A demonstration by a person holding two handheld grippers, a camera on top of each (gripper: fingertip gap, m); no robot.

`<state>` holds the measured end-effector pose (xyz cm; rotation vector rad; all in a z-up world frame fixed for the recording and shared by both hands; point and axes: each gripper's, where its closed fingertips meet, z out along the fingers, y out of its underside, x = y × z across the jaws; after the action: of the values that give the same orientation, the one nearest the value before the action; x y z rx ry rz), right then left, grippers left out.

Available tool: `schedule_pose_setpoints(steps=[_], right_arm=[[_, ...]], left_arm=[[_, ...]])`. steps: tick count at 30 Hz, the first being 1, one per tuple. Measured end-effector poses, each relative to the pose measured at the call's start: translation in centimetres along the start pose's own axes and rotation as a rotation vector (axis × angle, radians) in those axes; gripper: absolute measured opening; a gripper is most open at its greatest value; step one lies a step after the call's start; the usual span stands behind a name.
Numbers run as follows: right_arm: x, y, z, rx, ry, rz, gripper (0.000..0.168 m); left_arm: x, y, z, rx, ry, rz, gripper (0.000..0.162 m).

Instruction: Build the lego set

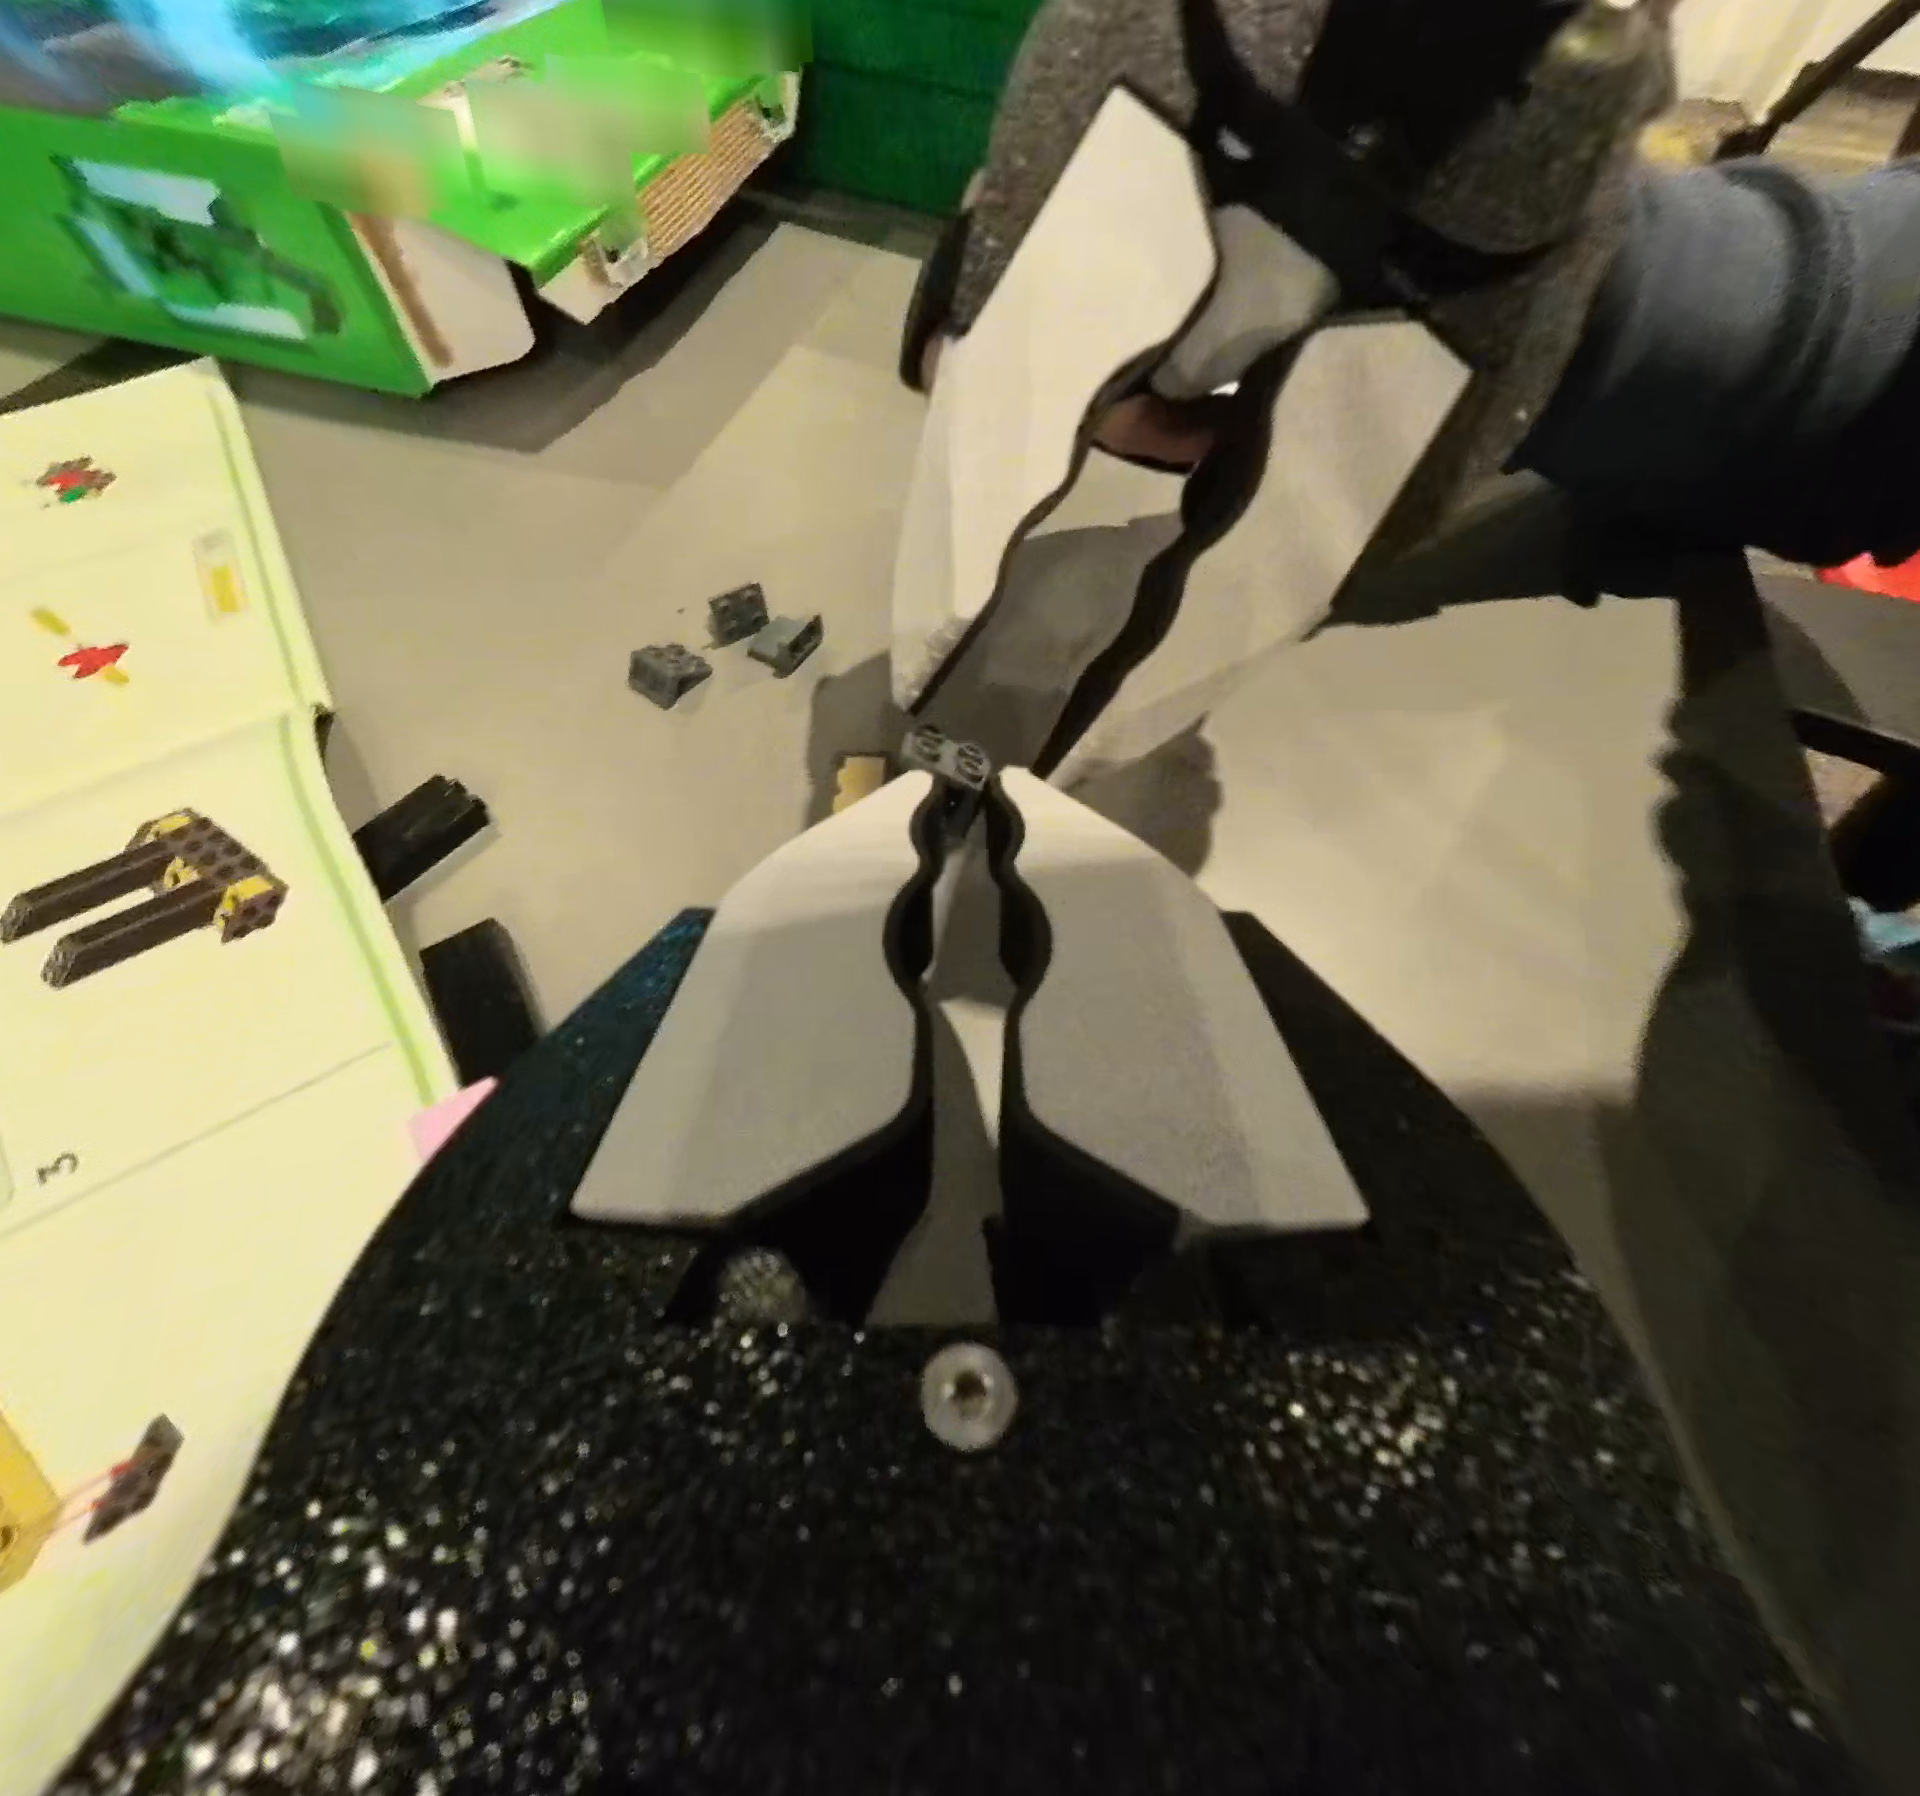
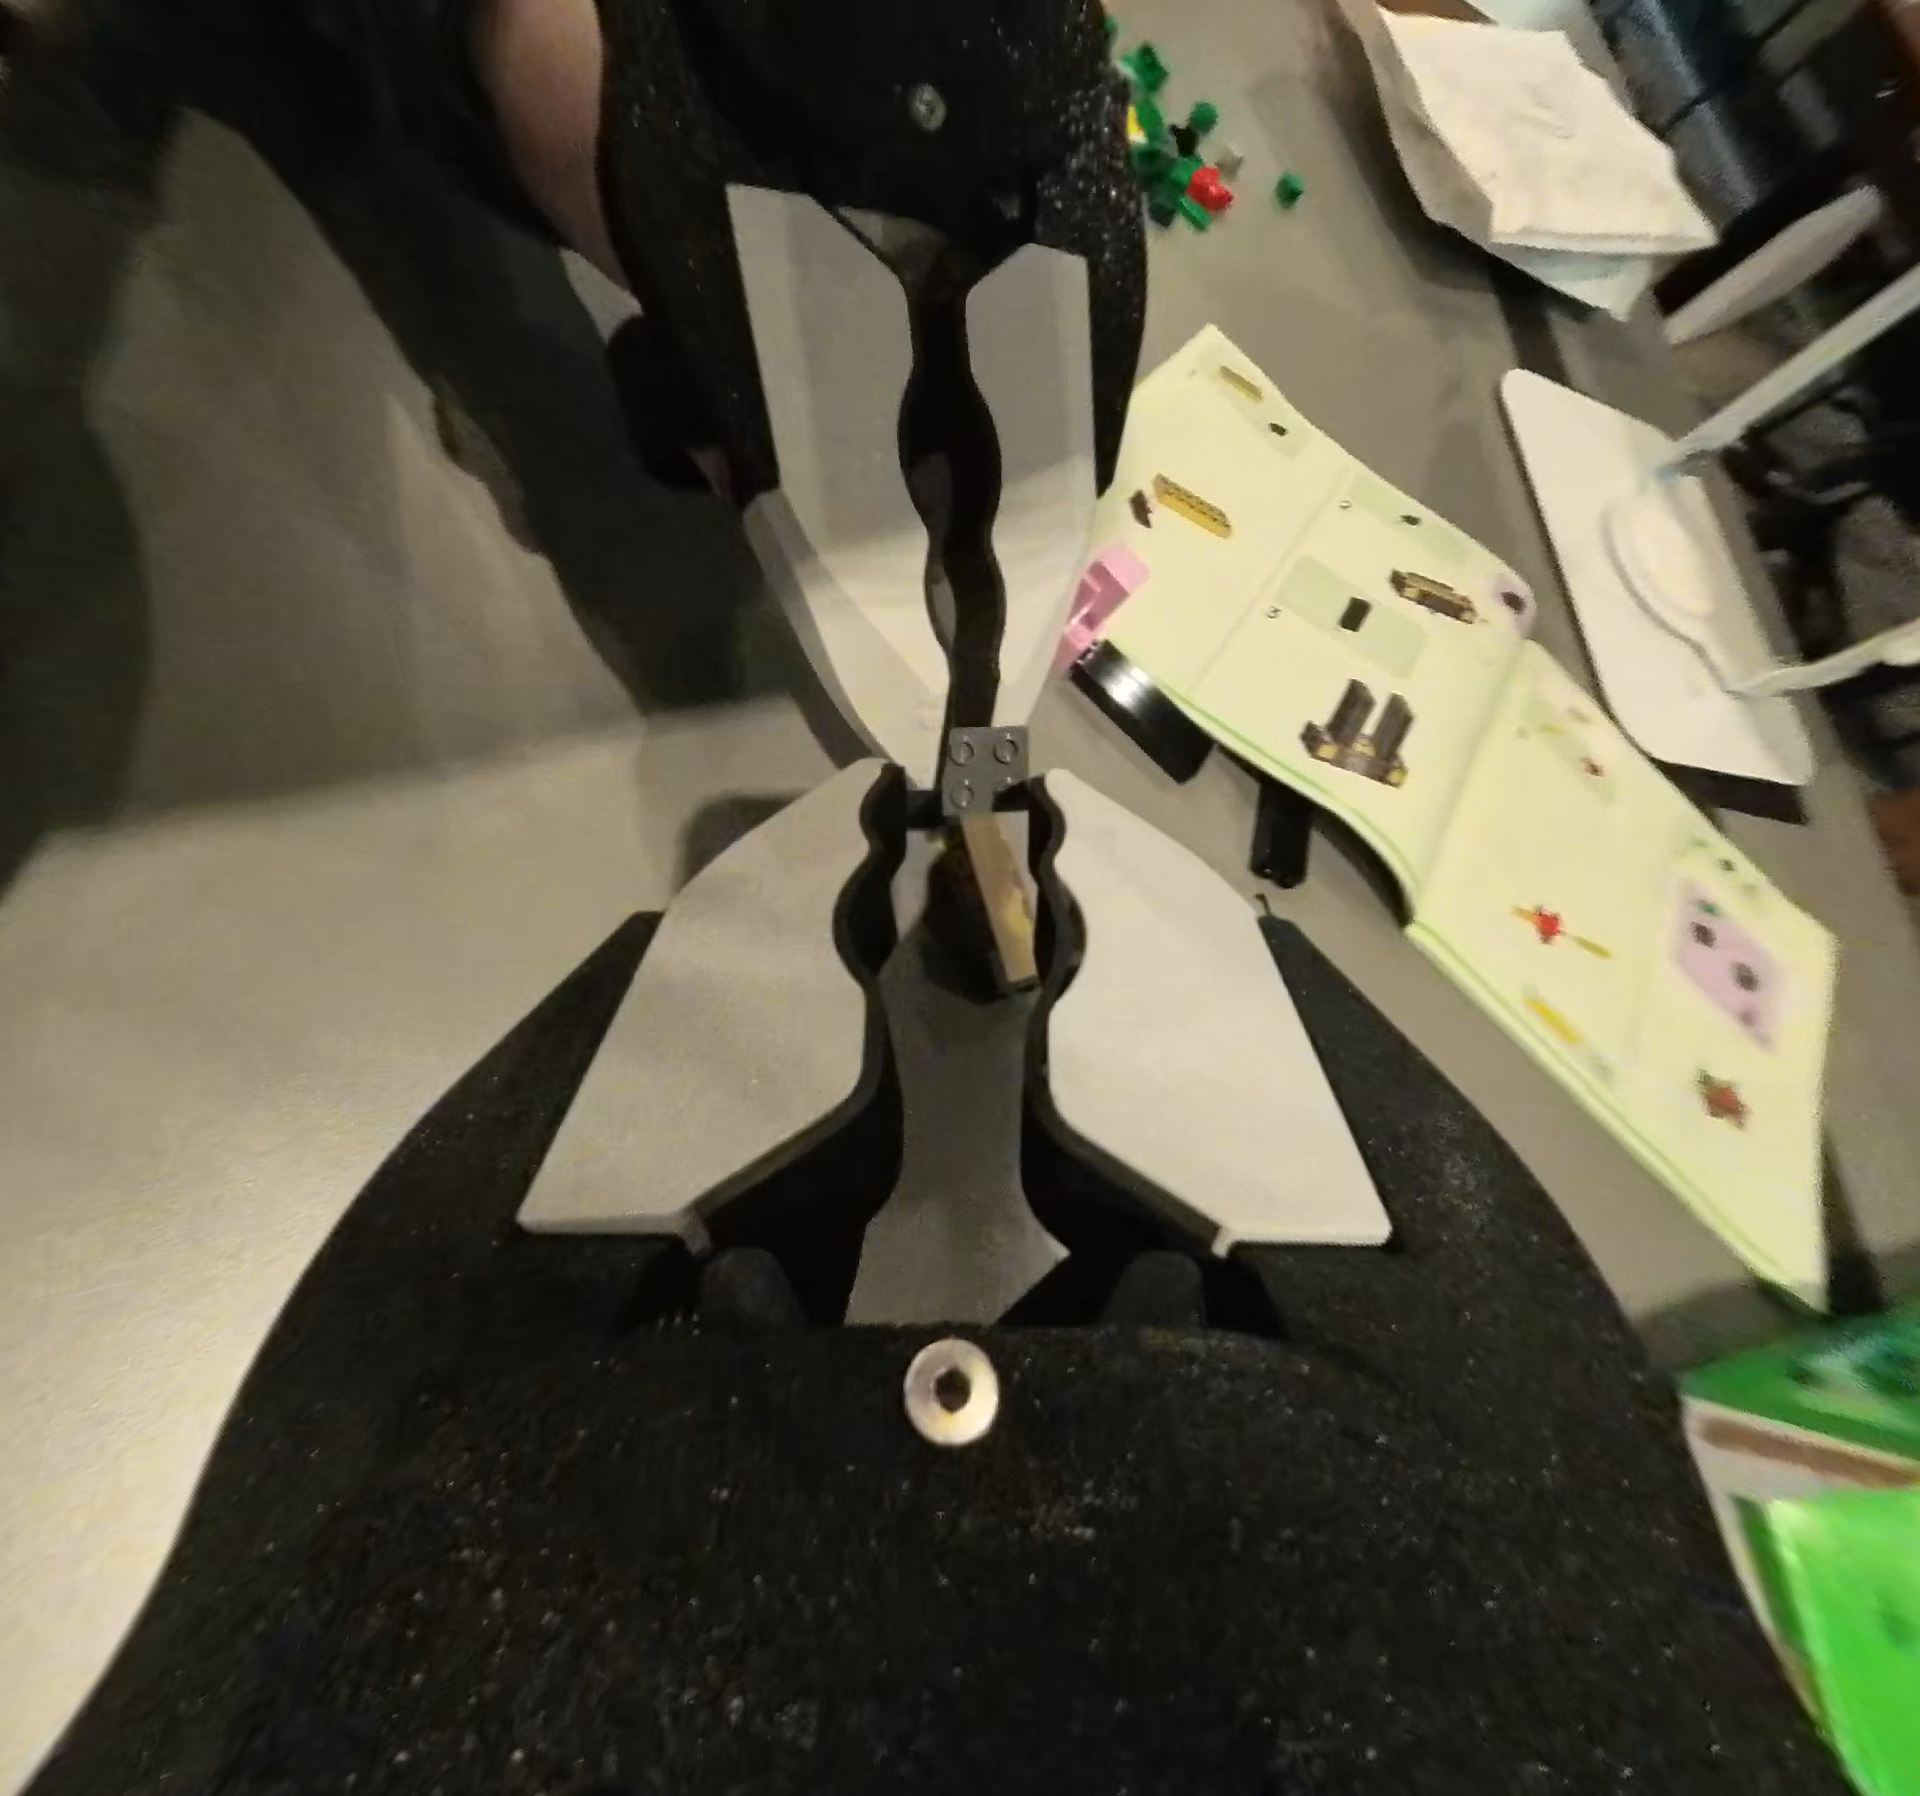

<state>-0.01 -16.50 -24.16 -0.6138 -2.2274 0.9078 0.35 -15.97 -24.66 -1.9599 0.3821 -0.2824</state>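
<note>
Between the two sets of fingertips, much of the small dark grey plate (image 2: 985, 772) is covered, so I cannot make out its full outline or which tips truly bear on it. It is square, flat, with round studs on its top face; I see three studs clearly in the right wrist view. Beneath the plate hangs a narrow black and tan piece (image 2: 995, 899), its lower end partly lost in shadow. My left gripper (image 1: 954, 790) is closed on the plate, fingers nearly together. My right gripper (image 2: 966, 790) meets the plate from the opposite side, fingers slightly parted; I cannot tell whether they pinch it. Left of the plate in the left wrist view lie three loose grey bricks (image 1: 727, 643), and farther left the open instruction booklet (image 1: 156, 811) and a green box (image 1: 312, 177), blurred.
</note>
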Motion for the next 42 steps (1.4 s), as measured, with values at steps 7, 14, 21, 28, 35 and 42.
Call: schedule_pose_setpoints(steps=[7,14,21,28,35,42], right_arm=[[-0.1,0.5,0.7,-0.06,0.046,-0.072,0.032],[0.4,0.5,1.0,-0.107,0.131,-0.168,0.025],[0.4,0.6,1.1,-0.11,0.135,-0.194,0.03],[0.1,0.5,1.0,-0.112,0.127,-0.22,0.023],[-0.2,0.6,0.8,-0.022,0.023,-0.071,0.02],[0.2,2.2,0.9,-0.06,-0.003,-0.018,0.019]], left_arm=[[-0.3,0.0,-0.1,0.014,0.009,-0.078,0.007],[-0.3,0.0,0.0,0.017,0.011,-0.101,0.007],[-0.1,0.1,0.2,0.011,0.028,-0.103,0.007],[0.2,-0.2,0.0,0.032,0.059,-0.101,0.007],[0.6,-0.1,-0.3,0.025,0.115,-0.033,0.01],[-1.2,1.4,-0.8,-0.066,0.011,0.117,0.008]])
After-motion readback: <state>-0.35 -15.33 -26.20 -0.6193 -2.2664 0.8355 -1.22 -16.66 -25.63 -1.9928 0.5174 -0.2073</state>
